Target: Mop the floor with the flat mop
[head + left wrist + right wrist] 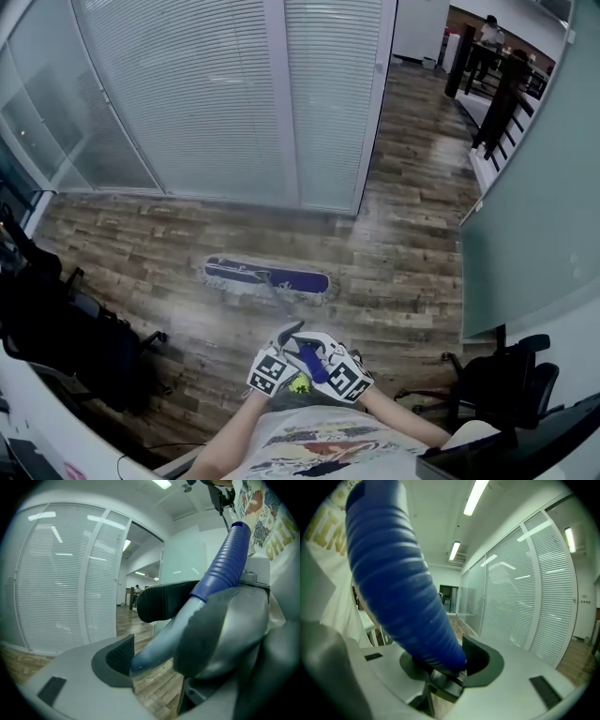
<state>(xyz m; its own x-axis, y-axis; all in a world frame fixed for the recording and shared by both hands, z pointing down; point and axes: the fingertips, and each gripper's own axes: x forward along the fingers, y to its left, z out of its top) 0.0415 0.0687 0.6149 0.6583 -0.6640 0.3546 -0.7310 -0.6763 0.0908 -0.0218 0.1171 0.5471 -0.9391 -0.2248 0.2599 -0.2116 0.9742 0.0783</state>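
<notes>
I see the flat mop (267,276) lying with its blue-purple mop head flat on the wooden floor (412,234). It is in the middle part of the floor, between me and the wall of white blinds (216,94), and its long side runs about parallel to that wall. It is well apart from the black chairs, one at the floor's left edge (66,328) and one at the right edge (497,380).

The handle (292,319) goes from the mop head back to my two tongs, which are just beside each other in front of the printed shirt (319,445).

The left tongs (281,342) are closed on the pale grey shaft (159,639) of the handle, just below the blue grip (225,564). The lower pad (119,652) touches the shaft and the upper pad (159,602) sits against its other side, so these tongs stand rather wide around it.

The right tongs (330,354) hold the blue ribbed grip (398,597) near its lower end. Their dark pads (480,660) are pressed on both sides of it, with a middle opening.
</notes>
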